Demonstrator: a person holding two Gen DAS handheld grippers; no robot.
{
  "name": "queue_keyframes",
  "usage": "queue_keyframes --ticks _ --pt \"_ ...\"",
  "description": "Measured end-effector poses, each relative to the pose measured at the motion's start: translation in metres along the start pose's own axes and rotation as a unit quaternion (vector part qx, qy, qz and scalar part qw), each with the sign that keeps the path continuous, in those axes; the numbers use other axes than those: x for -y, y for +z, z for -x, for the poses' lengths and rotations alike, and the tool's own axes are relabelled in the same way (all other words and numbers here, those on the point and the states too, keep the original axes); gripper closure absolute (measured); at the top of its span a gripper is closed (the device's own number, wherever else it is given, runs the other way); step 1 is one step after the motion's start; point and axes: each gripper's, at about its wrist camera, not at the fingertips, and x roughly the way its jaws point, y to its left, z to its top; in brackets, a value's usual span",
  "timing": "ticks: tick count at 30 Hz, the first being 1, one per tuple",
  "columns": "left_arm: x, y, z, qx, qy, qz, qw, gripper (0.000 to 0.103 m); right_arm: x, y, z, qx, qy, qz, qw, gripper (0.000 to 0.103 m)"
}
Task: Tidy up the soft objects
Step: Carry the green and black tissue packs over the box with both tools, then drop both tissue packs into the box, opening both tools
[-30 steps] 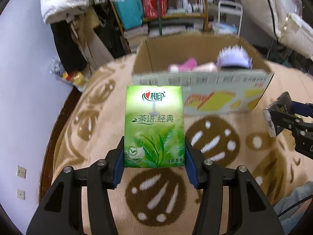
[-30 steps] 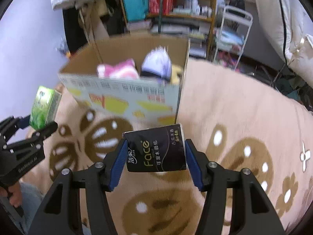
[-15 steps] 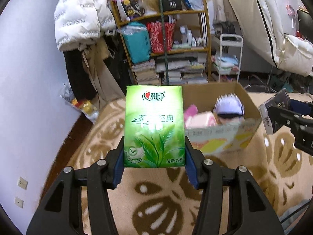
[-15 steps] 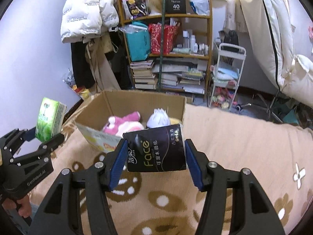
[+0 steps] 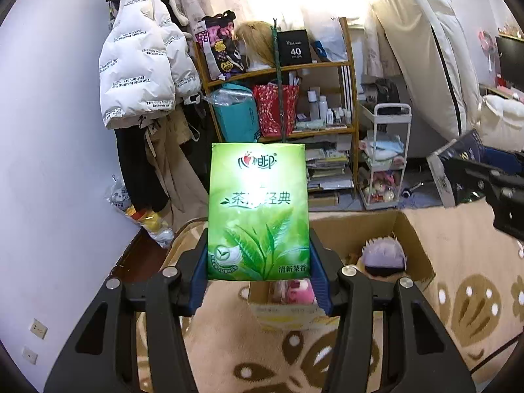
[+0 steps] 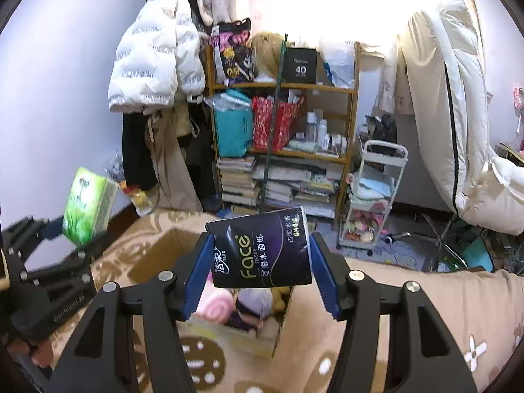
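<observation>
Left wrist view, left to right: white puffer jacket [image 5: 144, 65] hanging against the wall; wooden shelf unit [image 5: 281, 104] crowded with bags, bottles and stacked books; white trolley [image 5: 383, 163] beside it; pale bedding [image 5: 425, 65] propped upright at far right. Centre foreground: left tool [image 5: 258, 271] clenched on a green tissue pack [image 5: 258, 209], blue pads [image 5: 199, 278] pressed against both lower sides, pack held upright in the air with its printed face toward the camera. Behind and below the pack: open cardboard box [image 5: 416, 255] on a tan patterned blanket [image 5: 465, 294], holding a pale purple plush [image 5: 383, 255] and a pink plush [image 5: 294, 291]. Right edge: right tool [image 5: 458, 177], blurred, with a dark pack seen edge-on.

Right wrist view, left to right: left tool [image 6: 75, 229] at far left, raised above the blanket [image 6: 425, 301], green tissue pack [image 6: 88, 209] tilted in its grasp. Same jacket [image 6: 150, 55], shelf unit [image 6: 281, 124] and trolley [image 6: 373, 196] along the back. Centre foreground: right tool [image 6: 262, 271] clenched on a black tissue pack [image 6: 262, 252] marked "Face", blue pads [image 6: 196, 278] against its two ends, pack tilted slightly, up at the right, and held in the air directly in front of the open cardboard box [image 6: 157, 255]. Inside the box, below the pack: pink plush [image 6: 216, 304] and pale purple plush [image 6: 255, 298], side by side.
</observation>
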Motion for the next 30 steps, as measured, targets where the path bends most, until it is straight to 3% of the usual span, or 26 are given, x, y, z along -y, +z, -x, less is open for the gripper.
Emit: queue_keyframes --ticks 3,10,30 --pt "0.002 -0.002 -0.004 0.015 0.011 0.001 0.9998 0.051 0.000 0.003 -0.010 0.008 0.000 -0.001 1.000 0.041" --pt "0.008 -0.015 -0.025 0.012 -0.003 0.000 0.9999 0.051 -0.009 -0.015 -0.026 0.013 0.000 0.013 1.000 0.040" --pt "0.018 -0.040 -0.082 -0.054 -0.022 -0.010 0.9983 0.051 0.004 -0.048 -0.082 -0.035 0.024 -0.038 0.998 0.040"
